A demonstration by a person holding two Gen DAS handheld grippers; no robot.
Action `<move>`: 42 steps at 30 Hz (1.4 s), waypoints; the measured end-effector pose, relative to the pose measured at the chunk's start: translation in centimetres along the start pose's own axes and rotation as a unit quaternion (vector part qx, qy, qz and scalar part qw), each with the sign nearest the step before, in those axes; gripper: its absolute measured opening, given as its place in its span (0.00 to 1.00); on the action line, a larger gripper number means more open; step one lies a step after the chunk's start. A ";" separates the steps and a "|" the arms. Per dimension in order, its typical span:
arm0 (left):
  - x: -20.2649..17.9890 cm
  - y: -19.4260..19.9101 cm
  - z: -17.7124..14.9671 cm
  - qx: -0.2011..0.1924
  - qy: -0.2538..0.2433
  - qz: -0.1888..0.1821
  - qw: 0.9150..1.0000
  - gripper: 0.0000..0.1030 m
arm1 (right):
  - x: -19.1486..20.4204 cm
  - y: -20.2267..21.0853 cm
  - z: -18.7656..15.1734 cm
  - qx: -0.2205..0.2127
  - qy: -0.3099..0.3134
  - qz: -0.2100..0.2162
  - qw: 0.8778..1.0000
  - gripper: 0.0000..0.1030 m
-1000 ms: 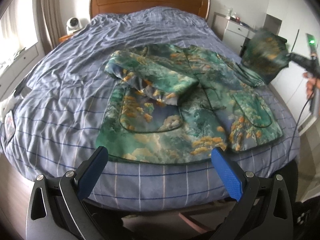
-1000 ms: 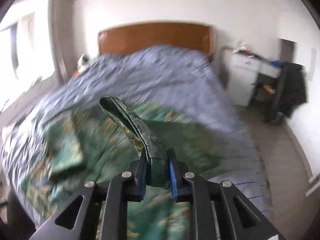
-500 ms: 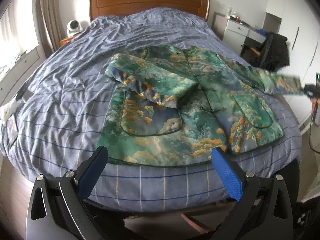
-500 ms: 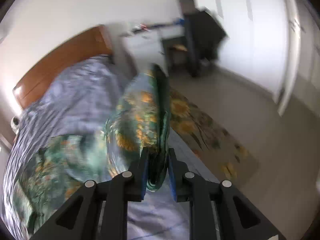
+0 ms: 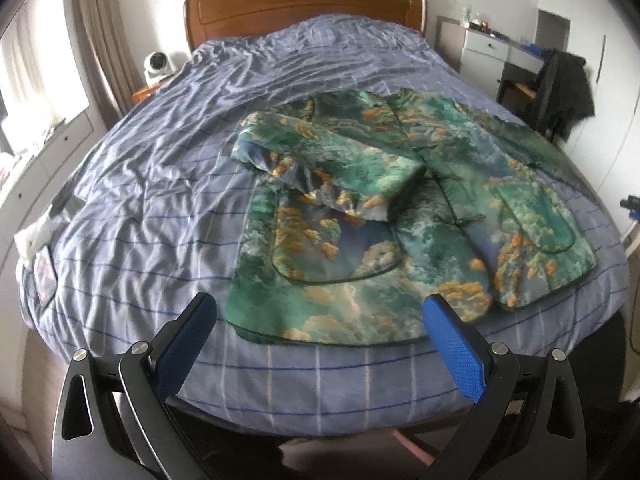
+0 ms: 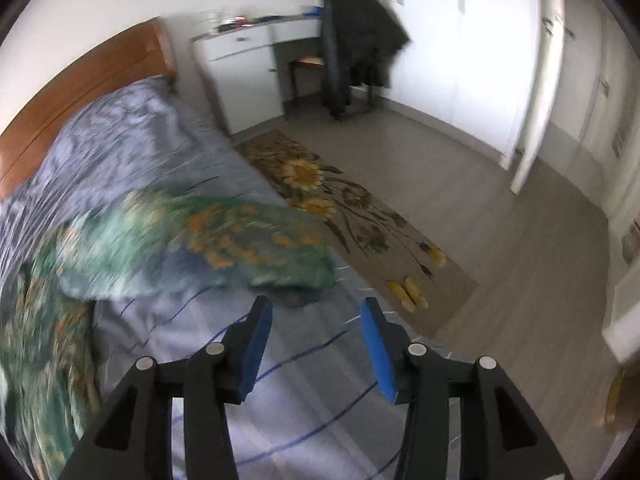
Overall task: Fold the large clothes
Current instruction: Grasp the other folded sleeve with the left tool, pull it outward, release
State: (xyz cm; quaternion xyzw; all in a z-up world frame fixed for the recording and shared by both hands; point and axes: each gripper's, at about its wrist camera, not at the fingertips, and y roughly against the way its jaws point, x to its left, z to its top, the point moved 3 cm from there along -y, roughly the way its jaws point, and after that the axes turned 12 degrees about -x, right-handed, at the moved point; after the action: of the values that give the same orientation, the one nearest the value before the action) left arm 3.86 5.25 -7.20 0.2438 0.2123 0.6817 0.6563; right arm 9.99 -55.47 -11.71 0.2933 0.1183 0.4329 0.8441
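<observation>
A green, blue and orange printed jacket (image 5: 400,208) lies front-up on the blue checked bed (image 5: 168,184). Its left sleeve (image 5: 328,168) is folded across the chest. Its right sleeve (image 6: 208,240) lies stretched out toward the bed's right edge, blurred in the right wrist view. My left gripper (image 5: 320,340) is open and empty, held back over the bed's foot edge, short of the jacket hem. My right gripper (image 6: 316,340) is open and empty, just behind the right sleeve's cuff. A small part of it shows at the far right of the left wrist view (image 5: 632,206).
A wooden headboard (image 5: 304,4) stands at the far end. A white desk (image 6: 248,68) and a chair draped with a dark coat (image 6: 360,40) stand right of the bed. A floral rug (image 6: 352,220) lies on the floor beside the bed. A white camera (image 5: 158,64) sits on the left nightstand.
My right gripper carried the right sleeve outward to the right, opened and let it go; the sleeve now lies on the bed. The left gripper has barely moved.
</observation>
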 end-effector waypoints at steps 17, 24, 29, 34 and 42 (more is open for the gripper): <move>-8.2 -16.7 3.4 0.052 -0.259 -0.104 0.959 0.99 | 17.1 14.7 -9.5 -0.042 0.147 0.190 0.970 0.52; -4.3 -19.3 3.8 0.121 -0.124 -0.194 0.966 0.28 | 19.7 19.0 -11.0 -0.065 0.179 0.220 0.957 0.52; -1.8 -15.3 4.9 0.076 -0.094 -0.185 0.975 0.13 | 20.6 19.7 -11.6 -0.072 0.180 0.231 0.953 0.55; 3.3 -10.9 7.5 0.016 -0.038 -0.139 0.989 0.13 | 22.6 20.4 -12.3 -0.076 0.192 0.249 0.946 0.55; 15.1 -6.7 9.2 -0.040 0.044 -0.014 0.998 0.13 | 24.2 21.9 -13.2 -0.090 0.220 0.264 0.935 0.55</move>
State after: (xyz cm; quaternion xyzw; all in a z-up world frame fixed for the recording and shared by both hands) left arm 14.47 20.35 -3.21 0.1842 0.2174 0.6904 0.6650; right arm 3.95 -21.00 -7.87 0.1346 0.1802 0.7025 0.6752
